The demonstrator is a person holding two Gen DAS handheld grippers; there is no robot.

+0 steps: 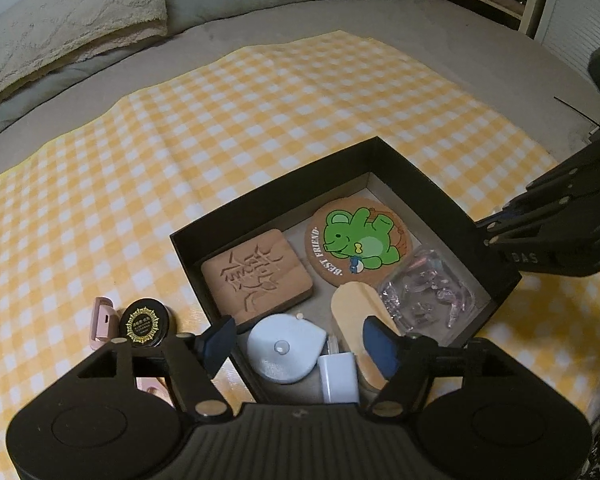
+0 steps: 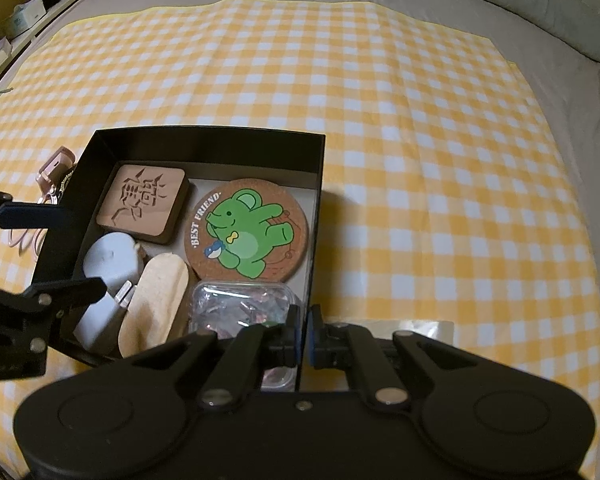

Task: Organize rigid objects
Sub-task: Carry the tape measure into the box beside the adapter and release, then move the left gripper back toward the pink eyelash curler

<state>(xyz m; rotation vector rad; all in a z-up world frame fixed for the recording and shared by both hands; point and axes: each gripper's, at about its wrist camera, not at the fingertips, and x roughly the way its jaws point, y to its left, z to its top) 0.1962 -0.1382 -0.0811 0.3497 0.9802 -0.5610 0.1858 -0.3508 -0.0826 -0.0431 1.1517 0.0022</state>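
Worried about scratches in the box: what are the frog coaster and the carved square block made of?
The frog coaster looks like cork: speckled brown rim, matte, with a printed picture on top. The carved square block seems to be wood, or possibly a wood-look composite: even tan face, incised character, darker edge, no gloss. Neither looks sharp-edged.

dim, warm indoor light is seen; edges are bent and darkened by fisheye distortion, and a soft shadow is cast right of the black box (image 2: 220,144).

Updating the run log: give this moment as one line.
left gripper: open over black box | right gripper: shut on box wall | outside: round black tin, pink item
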